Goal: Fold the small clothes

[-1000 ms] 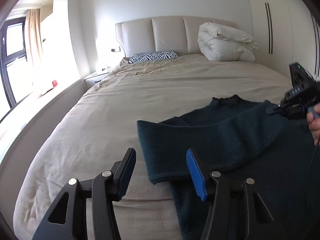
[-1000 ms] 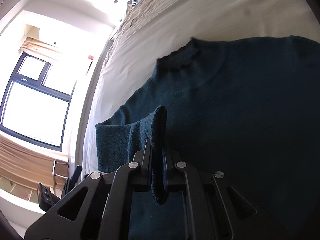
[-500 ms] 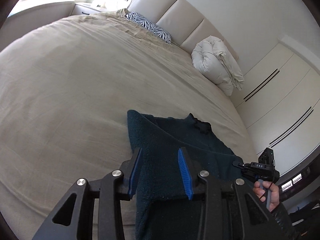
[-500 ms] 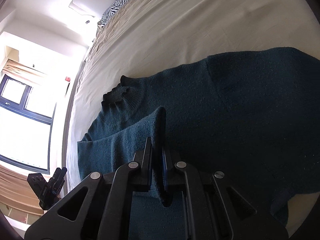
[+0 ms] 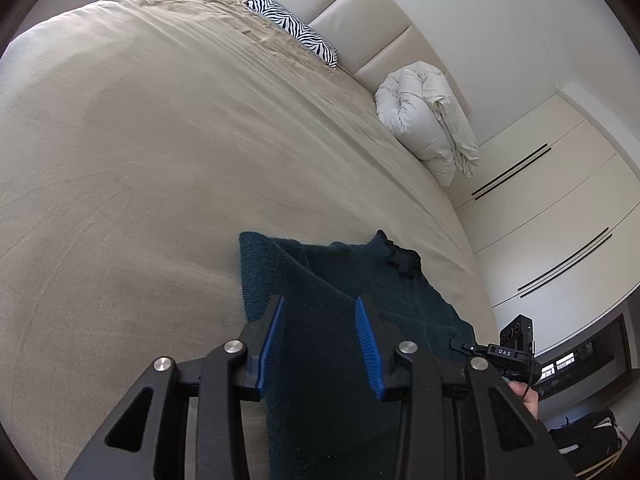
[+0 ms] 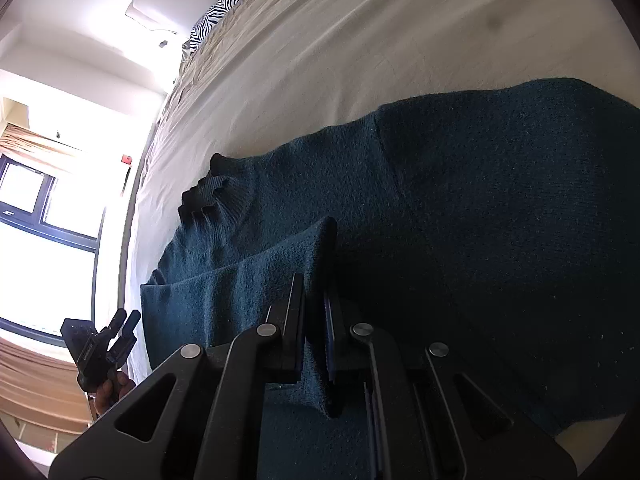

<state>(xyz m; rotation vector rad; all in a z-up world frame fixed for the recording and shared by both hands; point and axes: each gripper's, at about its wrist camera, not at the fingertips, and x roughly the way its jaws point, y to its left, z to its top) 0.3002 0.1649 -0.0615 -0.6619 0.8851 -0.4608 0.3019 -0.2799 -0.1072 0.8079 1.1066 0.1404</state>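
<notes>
Midway across a beige bed point(image 5: 160, 152), a teal sweater point(image 6: 500, 220) lies flat, its sleeve point(image 6: 276, 264) pinched by the right gripper point(image 6: 314, 316); the left gripper point(image 5: 319, 320), fingers wide, hovers above. A loose pinch could drop the fold.

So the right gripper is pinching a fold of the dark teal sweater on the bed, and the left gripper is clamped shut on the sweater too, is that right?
Not quite. The left gripper is open, its blue-padded fingers spread apart over the dark teal sweater, as the left wrist view shows. The rest holds: the right gripper is pinching a fold of the sweater on the bed.
</notes>
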